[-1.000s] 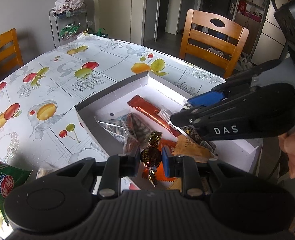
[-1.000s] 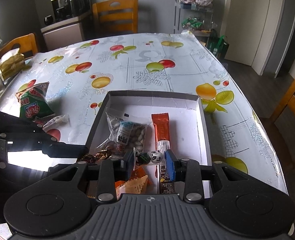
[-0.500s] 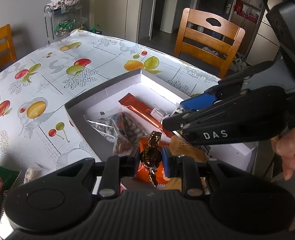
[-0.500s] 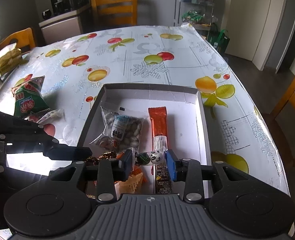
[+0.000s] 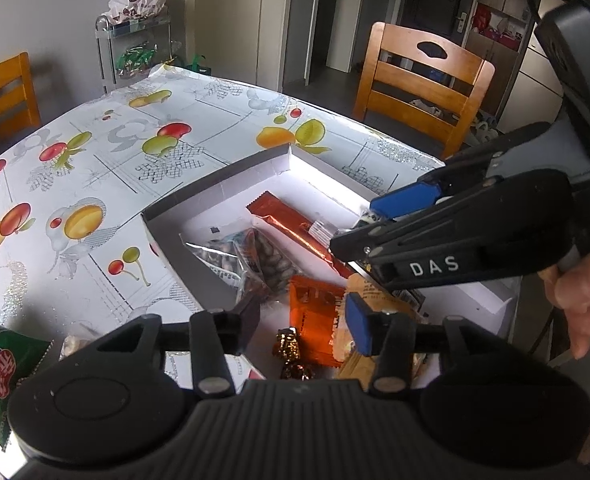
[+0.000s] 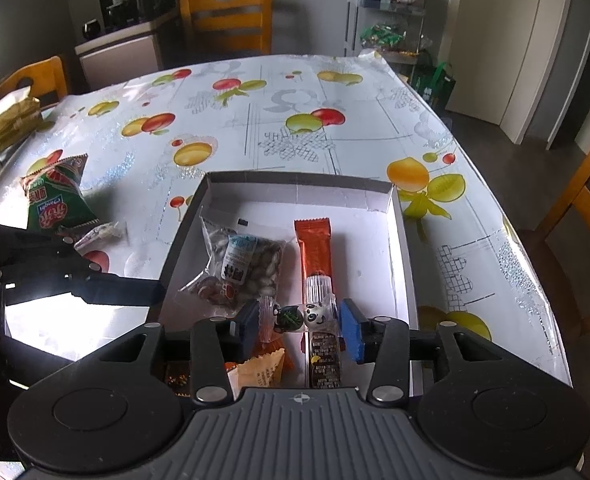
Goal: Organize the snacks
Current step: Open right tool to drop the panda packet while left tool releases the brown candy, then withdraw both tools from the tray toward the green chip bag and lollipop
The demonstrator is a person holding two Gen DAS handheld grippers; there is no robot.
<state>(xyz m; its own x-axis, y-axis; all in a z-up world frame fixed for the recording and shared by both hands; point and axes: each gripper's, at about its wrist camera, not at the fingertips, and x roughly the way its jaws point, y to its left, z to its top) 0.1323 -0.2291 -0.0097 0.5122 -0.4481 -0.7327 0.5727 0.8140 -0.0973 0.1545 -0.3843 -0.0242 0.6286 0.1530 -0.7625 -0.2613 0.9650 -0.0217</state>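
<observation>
While your left gripper [image 5: 302, 322] hangs over the box [image 5: 215, 188] with jaws spread wide, the gold-wrapped candy [image 5: 289, 344] lies loose beneath them. Your right gripper [image 6: 301, 322], at its 3 o'clock, has jaws parted around the panda candy [image 6: 303, 316], its clear wrapper ends touching both pads.

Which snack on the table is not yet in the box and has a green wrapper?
The green chip bag, lying on the tablecloth left of the white box; the smaller pale wrapper beside it is not green.
</observation>
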